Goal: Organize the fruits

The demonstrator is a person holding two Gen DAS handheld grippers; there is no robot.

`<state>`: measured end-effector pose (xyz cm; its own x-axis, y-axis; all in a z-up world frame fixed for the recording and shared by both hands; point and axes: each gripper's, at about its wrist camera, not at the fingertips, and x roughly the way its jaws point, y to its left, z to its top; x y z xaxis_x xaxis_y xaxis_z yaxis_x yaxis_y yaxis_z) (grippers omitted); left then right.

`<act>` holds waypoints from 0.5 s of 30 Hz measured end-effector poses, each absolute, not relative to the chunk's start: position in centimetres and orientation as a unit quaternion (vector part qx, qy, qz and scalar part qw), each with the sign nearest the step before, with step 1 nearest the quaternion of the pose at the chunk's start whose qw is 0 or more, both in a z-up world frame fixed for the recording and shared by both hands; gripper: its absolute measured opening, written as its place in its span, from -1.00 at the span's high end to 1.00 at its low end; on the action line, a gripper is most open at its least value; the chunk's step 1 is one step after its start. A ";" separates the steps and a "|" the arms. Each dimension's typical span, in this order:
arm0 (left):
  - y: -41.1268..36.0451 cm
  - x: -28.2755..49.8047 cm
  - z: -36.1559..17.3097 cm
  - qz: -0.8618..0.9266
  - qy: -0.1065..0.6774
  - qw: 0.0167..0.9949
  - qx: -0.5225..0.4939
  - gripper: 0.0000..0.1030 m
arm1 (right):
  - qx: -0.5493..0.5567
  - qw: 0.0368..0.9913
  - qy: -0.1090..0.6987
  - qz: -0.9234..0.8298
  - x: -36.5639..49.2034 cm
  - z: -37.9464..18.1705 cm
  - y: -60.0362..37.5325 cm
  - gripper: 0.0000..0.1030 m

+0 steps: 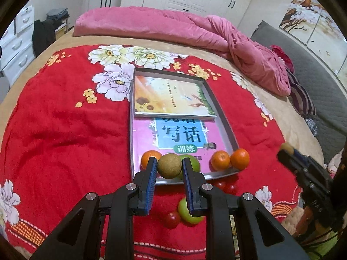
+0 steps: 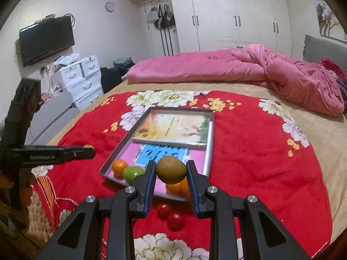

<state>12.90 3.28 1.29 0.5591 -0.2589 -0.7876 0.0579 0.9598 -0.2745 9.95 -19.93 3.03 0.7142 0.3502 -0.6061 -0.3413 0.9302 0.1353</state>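
Observation:
In the left wrist view my left gripper [image 1: 169,160] is shut on a brown kiwi [image 1: 169,166], held just above the near end of the grey tray [image 1: 219,106]. In the tray's near end lie oranges [image 1: 220,160] and a green fruit [image 1: 193,162]. My right gripper [image 2: 171,164] is shut on a second kiwi [image 2: 171,172] over the tray's near corner [image 2: 104,171]. Loose on the red blanket in front of the tray are a green fruit [image 1: 188,213] and small red tomatoes [image 2: 175,221]. Each gripper shows at the edge of the other's view, kiwi at its tip.
Two books [image 1: 173,95] lie flat in the tray and fill most of it. The red flowered blanket [image 1: 65,130] covers the bed. A crumpled pink quilt [image 2: 238,67] lies along the far side. White drawers [image 2: 82,78] stand off the bed's left.

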 end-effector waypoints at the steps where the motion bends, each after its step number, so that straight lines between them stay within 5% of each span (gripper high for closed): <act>1: 3.3 13.1 1.1 -0.091 0.462 0.875 -0.111 0.53 | 0.006 0.926 0.328 0.186 10.1 3.1 -19.9 0.45; 15: 2.8 14.6 -2.2 -0.085 0.482 0.867 -0.098 0.53 | -0.014 0.913 0.350 0.211 11.8 1.4 -16.8 0.45</act>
<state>14.59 2.78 -2.19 0.5212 -0.2429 -0.8181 0.0532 0.9660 -0.2529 11.80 -16.83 1.36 0.6666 0.3744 -0.6446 -0.3942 0.9110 0.1214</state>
